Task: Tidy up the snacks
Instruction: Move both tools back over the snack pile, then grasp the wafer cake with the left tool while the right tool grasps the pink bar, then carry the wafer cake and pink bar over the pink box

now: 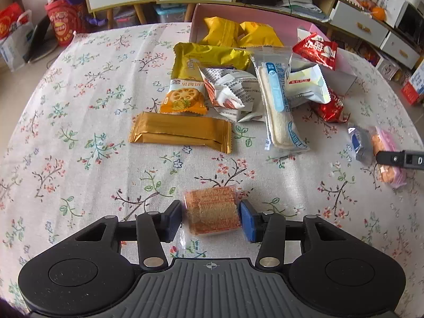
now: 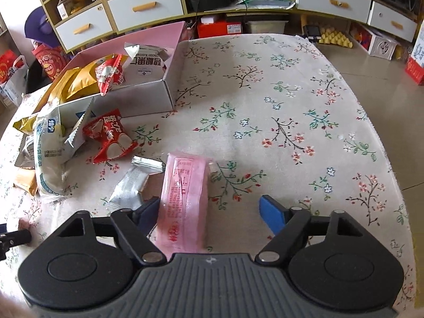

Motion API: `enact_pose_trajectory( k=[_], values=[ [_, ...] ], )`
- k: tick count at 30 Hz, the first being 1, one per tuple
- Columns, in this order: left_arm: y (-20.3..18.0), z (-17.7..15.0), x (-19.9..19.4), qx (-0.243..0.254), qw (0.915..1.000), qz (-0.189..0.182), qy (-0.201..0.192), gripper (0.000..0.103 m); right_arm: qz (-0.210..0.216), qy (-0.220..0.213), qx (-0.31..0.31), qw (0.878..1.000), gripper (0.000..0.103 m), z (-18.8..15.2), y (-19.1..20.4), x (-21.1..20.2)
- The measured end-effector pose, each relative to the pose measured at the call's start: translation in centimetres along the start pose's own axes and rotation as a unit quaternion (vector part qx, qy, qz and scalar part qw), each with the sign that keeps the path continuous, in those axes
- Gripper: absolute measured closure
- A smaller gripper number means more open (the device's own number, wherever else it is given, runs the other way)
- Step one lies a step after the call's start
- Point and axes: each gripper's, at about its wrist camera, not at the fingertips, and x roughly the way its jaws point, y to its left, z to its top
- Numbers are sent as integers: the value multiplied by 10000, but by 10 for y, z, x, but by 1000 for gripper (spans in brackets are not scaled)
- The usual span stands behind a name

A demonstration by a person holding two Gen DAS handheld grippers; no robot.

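The left gripper (image 1: 210, 218) has both pads pressed against a clear-wrapped orange wafer pack (image 1: 211, 213), ridged and blocky, just above the floral cloth (image 1: 79, 122). Beyond it lies a flat gold foil bar (image 1: 180, 131), then a heap of crinkly packets: an orange lotus-root bag (image 1: 184, 97), a white printed sachet (image 1: 233, 90) and a long soft cake (image 1: 281, 100) in clear film. Farthest, yellow pillow bags (image 1: 238, 33) sit in the pink box (image 1: 197, 13).

The right gripper (image 2: 209, 216) stands spread wide around a glossy pink packet (image 2: 184, 204); the packet touches the left finger and lies apart from the blue right pad (image 2: 271, 213). Only this view shows the silver sachet (image 2: 132, 182) just beside it, a red bag (image 2: 110, 139) beyond, and the box's white cardboard wall (image 2: 137, 98). The left view alone shows the wafers.
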Motion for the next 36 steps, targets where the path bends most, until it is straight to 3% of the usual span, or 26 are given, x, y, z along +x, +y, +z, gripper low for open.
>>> enact_pose_trajectory(
  k=[4,10,12,14,24,36],
  values=[
    [1,1,-1,-69,10000,-41,4,62,-27,7,-81,10000,32,0,1,0],
    [0,1,-1,-92,9999,-85,-6,63,-32,-6,-281,9996,56,2,7,-2],
    [0,1,-2,-103,9999,-107,-7,63,-41,1,-335,9994,70,2,9,-3],
    [-1,1,-3,-103,9999,-126,-23,64,-57,26,-347,9994,73,3,10,-3],
    [-6,5,-13,-24,9993,-315,-188,64,42,31,-277,9996,74,6,12,-10],
    [-14,22,-34,-74,9965,-647,-518,64,487,-226,78,9985,74,26,15,-29]
  ],
)
